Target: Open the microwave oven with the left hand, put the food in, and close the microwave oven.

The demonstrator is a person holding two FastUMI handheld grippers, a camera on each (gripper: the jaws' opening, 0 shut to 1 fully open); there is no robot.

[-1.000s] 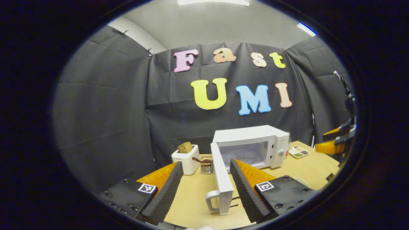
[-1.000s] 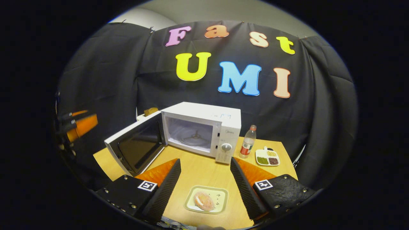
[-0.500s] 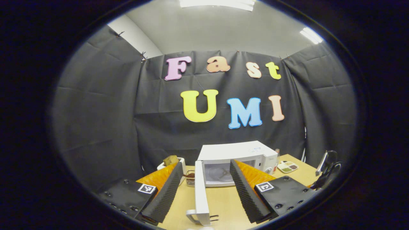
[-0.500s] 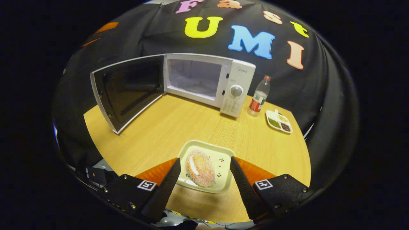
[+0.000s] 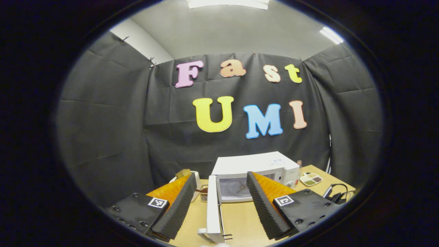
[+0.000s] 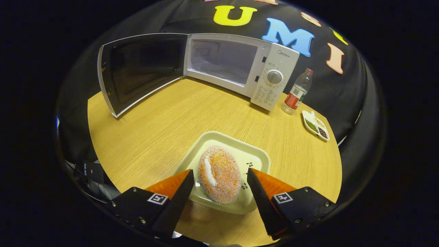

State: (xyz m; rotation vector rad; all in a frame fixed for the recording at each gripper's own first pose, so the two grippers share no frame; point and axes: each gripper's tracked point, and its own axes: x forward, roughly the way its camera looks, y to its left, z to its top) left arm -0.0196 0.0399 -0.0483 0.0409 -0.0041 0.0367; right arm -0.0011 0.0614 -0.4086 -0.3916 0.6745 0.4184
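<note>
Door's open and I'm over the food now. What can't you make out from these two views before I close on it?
- Right gripper view: whether the open right gripper touches the tray; its fingers cover the near rim.
- Right gripper view: the microwave cavity floor is dim and shallow-angled, so no turntable detail.
- Left gripper view: the left gripper fingers hide both cavity sides.
- Left gripper view: the door handle is cut by the bottom edge.

The microwave is white, its open door white-framed around dark glass. The tabletop is light wood grain. The food is speckled orange with a white streak, on a pale cream plate with small red cherries. The fingers are orange with black ribbed pads. The bottle is clear, with a red cap and label.
</note>
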